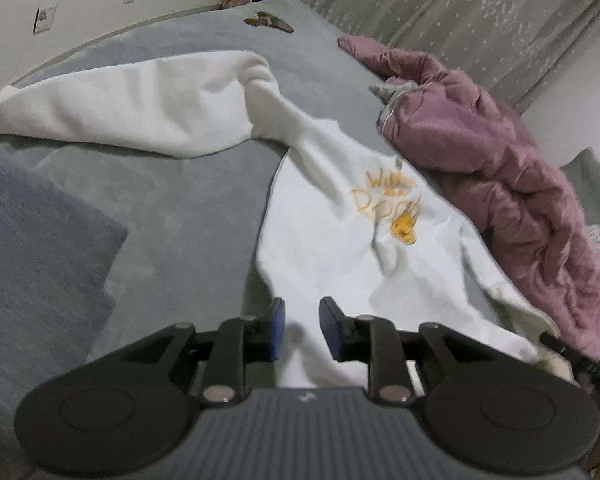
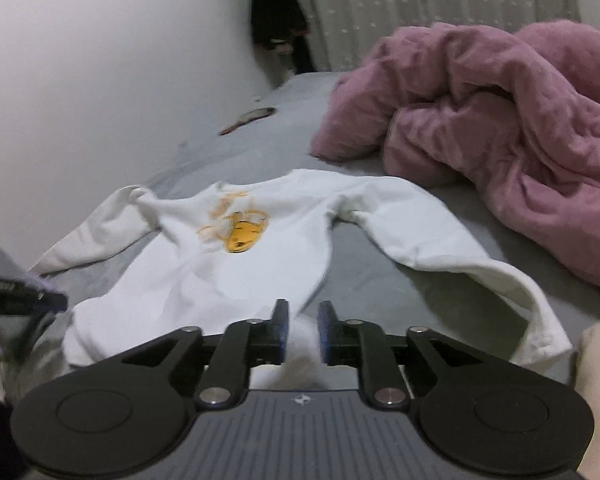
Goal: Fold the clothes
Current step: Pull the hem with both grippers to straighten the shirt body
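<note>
Your left gripper (image 1: 302, 330) and right gripper (image 2: 303, 330) hover at the near hem, jaws narrowly parted, gripping nothing; the white sweatshirt (image 2: 268, 256) lies print-up on the grey bedsheet (image 1: 188, 208), sleeves spread for folding; beyond, the crumpled pink duvet (image 2: 500, 132) stays clear

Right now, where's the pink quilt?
Bunched on the grey bed, right side of both views: pink quilt just beyond the white sweatshirt.
</note>
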A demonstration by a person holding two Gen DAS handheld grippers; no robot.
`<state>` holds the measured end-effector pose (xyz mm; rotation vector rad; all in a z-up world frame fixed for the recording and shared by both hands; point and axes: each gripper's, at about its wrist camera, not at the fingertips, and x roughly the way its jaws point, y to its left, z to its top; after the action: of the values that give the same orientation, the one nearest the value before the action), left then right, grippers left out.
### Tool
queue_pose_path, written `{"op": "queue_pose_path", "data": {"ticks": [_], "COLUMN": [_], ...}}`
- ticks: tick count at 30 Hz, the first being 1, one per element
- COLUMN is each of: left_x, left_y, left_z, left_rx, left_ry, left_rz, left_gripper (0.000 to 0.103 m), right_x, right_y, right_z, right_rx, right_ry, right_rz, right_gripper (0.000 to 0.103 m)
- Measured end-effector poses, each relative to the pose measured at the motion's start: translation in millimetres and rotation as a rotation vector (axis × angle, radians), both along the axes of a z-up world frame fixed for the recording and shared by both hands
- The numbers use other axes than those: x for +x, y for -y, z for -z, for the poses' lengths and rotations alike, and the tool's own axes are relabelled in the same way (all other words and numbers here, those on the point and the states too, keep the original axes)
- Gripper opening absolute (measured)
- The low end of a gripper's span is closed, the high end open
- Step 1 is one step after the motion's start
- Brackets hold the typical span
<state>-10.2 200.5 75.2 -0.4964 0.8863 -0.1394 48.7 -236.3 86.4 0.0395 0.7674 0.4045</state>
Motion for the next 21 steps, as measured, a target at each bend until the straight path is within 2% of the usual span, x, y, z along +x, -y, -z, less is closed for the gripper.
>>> {"op": "queue_pose_path", "data": {"ticks": [5,8,12,15,17,18,19,21], "left_x": [-1.6,-4.1,-3.9,-1.4,-1.2,-2.4,-3.7,-6.8], "left_y": [3.2,6.0,18.6,24.3,26.9,27.1,27.3,22.0], "left_z": [7.1,9.5,18.0,25.5,26.9,24.7,22.4,14.9], "left_rx": [0.017,-0.003,0.063,0.073,0.074,0.069,0.064,0.033], "left_ry": [-0.015,-0.006,-0.01,-0.024,-0.02,-0.008,0.004,0.034], "left_rz": [0.027,0.09,0.14,0.143,0.143,0.141,0.139,0.115], "left_gripper": [0.042,0.043,0.043,0.037,0.013,0.012,0.011,0.01], "right_x": [4.7,7.5,12.0,15.6,14.4,12.5,9.8,5.6], "right_y": [3.4,5.4,-3.0,-11.2,-14.2,-15.1,-15.9,-14.4], "right_z": [4.5,7.2,22.0,35.1,39.8,40.5,40.1,34.4], "right_rx": [0.028,0.044,-0.003,-0.05,-0.063,-0.066,-0.069,-0.044], "right_ry": [-0.034,-0.055,-0.116,-0.168,-0.187,-0.19,-0.188,-0.166], "right_rz": [0.017,0.027,0.012,-0.005,-0.019,-0.027,-0.037,-0.042], "right_gripper": [0.019,0.022,0.027,0.028,0.026,0.022,0.011,0.01]}}
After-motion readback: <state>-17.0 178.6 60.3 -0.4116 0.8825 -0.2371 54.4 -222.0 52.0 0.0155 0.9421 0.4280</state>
